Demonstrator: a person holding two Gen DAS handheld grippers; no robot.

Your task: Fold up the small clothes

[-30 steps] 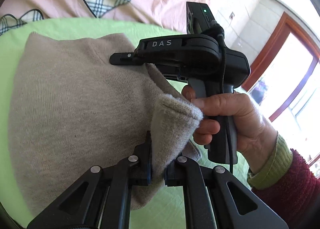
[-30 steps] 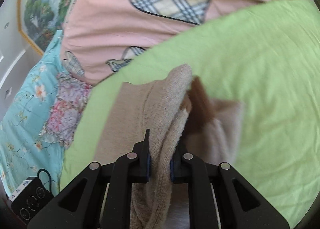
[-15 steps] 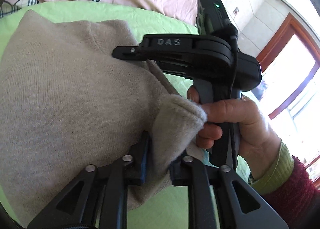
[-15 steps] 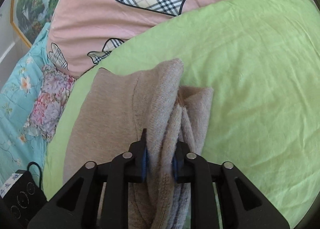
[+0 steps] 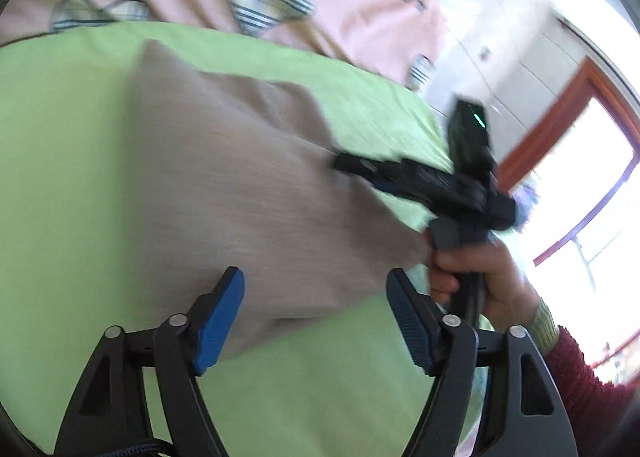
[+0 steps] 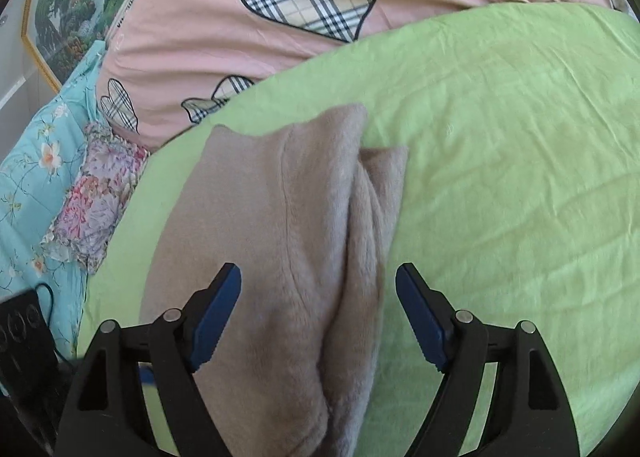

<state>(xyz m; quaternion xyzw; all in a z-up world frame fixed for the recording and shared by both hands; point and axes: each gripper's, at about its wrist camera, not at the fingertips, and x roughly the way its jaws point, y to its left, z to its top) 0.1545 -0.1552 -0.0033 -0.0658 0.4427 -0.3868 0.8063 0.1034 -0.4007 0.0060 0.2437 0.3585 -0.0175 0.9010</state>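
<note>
Since a second ago: you have let go with both hands; each pair of jaws, then clamped on a fold, now spreads.
Left gripper (image 5: 316,313): your jaws are opening wide, pads off the cloth.
Right gripper (image 6: 318,315): your jaws are opening, the fold lying loose between them.
Beige garment (image 6: 272,241): it lies folded on the green sheet (image 6: 500,177) of the bed.
Writing: the "DAS" lettering on your right gripper is now blurred past reading.

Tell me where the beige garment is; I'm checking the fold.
The beige garment lies folded on the green sheet, ahead of both wrist cameras, with the pink heart-print bedding beyond it.
</note>
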